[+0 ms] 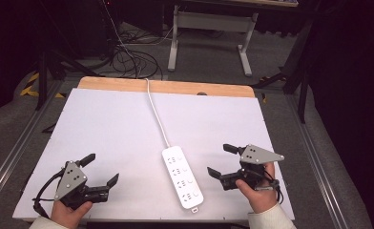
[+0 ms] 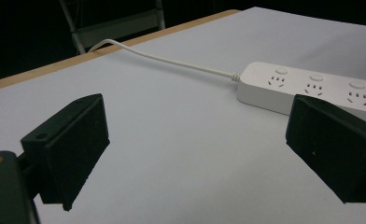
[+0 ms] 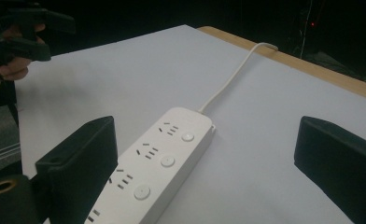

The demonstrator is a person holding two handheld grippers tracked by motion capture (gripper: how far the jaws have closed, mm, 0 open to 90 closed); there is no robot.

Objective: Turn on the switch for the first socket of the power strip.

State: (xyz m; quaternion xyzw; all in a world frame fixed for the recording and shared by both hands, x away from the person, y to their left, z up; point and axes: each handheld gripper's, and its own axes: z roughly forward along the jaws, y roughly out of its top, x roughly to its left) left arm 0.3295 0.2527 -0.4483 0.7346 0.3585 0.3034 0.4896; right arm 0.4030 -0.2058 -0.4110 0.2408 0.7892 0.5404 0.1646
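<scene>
**Ana:** Both claws stand spread wide with nothing between them. Left gripper (image 1: 101,169) hovers over the near left part of the white table (image 1: 109,124), right gripper (image 1: 222,161) over the near right, each held in a hand.

**Ben:** And the power strip (image 1: 182,176)?

**Ana:** It lies flat between them, near the front edge, sockets and buttons facing up. Its white cord (image 1: 157,117) runs away over the far wooden edge (image 1: 166,87). Neither gripper touches it.

**Ben:** So which step would you call this?

**Ana:** The approach, I think. In the right gripper view the strip (image 3: 158,161) sits just ahead of the jaws, partly behind the left-hand one, and in the left gripper view its cord end (image 2: 312,86) lies beyond the right-hand jaw. Both seem aimed at it, but nothing is gripped or pressed.

**Ben:** What does the next move call for?

**Ana:** Probably closing in from one side. If a grasp is meant, the jaws must straddle the narrow width of the body, low against the table. If a button is meant, one jaw tip has to come down squarely on it, with the other gripper steadying the strip so it does not slide.
</scene>
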